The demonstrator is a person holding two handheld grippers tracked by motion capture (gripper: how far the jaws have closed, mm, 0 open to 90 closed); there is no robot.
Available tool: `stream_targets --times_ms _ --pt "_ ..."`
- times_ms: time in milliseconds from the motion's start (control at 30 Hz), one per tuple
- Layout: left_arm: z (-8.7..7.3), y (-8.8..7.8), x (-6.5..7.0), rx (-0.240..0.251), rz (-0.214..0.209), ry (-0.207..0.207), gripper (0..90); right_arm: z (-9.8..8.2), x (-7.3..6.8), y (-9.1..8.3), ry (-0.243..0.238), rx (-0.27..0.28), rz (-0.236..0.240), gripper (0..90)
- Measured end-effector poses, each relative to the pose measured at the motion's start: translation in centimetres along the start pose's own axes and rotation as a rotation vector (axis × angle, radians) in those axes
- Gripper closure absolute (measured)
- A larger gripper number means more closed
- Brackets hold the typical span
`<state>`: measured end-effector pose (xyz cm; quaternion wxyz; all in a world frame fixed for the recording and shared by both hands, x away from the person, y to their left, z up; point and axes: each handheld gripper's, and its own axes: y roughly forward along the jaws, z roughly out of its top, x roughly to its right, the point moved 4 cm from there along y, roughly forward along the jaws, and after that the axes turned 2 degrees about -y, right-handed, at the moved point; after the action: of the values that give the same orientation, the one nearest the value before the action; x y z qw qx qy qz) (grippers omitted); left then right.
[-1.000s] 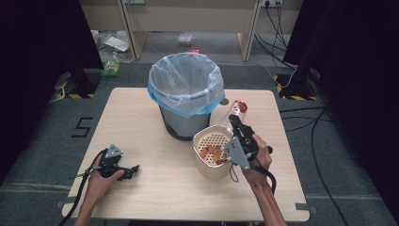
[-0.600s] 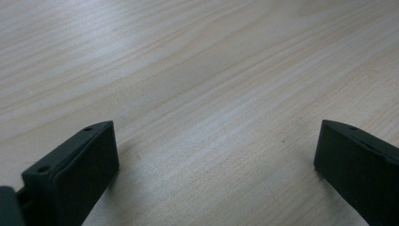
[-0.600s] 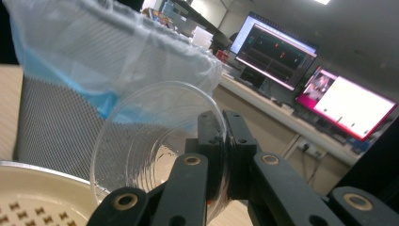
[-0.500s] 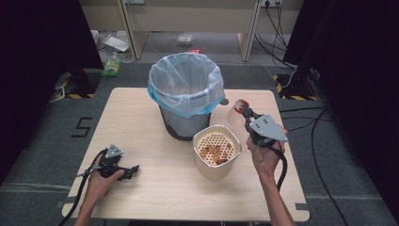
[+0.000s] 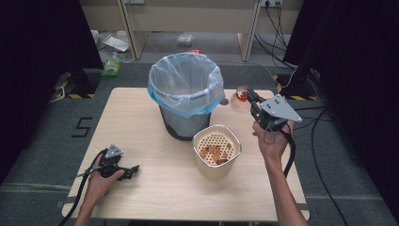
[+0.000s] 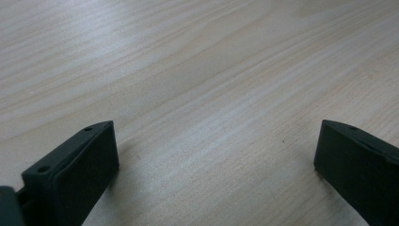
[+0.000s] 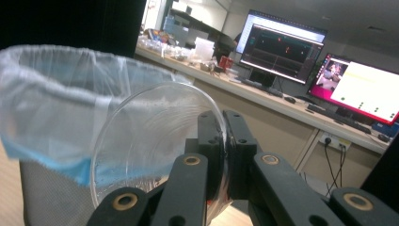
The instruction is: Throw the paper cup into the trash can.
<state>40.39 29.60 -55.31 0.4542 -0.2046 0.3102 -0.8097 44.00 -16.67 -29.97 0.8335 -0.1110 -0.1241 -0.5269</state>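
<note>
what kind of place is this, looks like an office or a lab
Most likely a lab or test workspace. The right gripper view shows lit monitors on a long cluttered bench; the high view shows cables trailing from wall sockets behind the wooden table.

This is a lab or office test room set up for recording. A light wooden table [image 5: 141, 117] stands on grey carpet, with black curtains [image 5: 42, 52] hanging at both sides of it. Beyond the table, black cables [image 5: 275, 19] run down from a wall socket and yellow-black hazard tape [image 5: 75, 95] marks the floor. Farther behind the table, a long pale desk [image 7: 263, 101] carries lit computer monitors [image 7: 277, 47] and keyboards.
</note>
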Motion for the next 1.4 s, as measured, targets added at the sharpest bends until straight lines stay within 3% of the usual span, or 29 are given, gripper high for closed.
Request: stream_targets --times_ms 433,600,800,933,1333,1400 --pt "0.0 0.0 0.0 0.0 0.0 0.0 0.0 4.7 1.4 2.9 0.032 0.026 0.033 87.4" --pt "0.0 0.0 0.0 0.0 0.0 0.0 0.0 6.0 1.2 4.0 0.029 0.026 0.047 87.3" --pt "0.0 0.0 0.0 0.001 0.0 0.0 0.0 7.6 0.2 6.2 0.043 0.023 0.1 87.3" --pt "0.0 0.0 0.0 0.001 0.0 0.0 0.0 8.4 -1.1 8.3 0.062 0.007 0.163 87.1" --pt "0.0 0.0 0.0 0.0 0.0 0.0 0.0 8.7 -4.1 13.0 0.052 -0.055 0.243 84.8" --pt "0.0 0.0 0.0 0.0 0.0 0.0 0.0 8.2 -4.7 13.9 0.074 -0.08 0.285 80.1"
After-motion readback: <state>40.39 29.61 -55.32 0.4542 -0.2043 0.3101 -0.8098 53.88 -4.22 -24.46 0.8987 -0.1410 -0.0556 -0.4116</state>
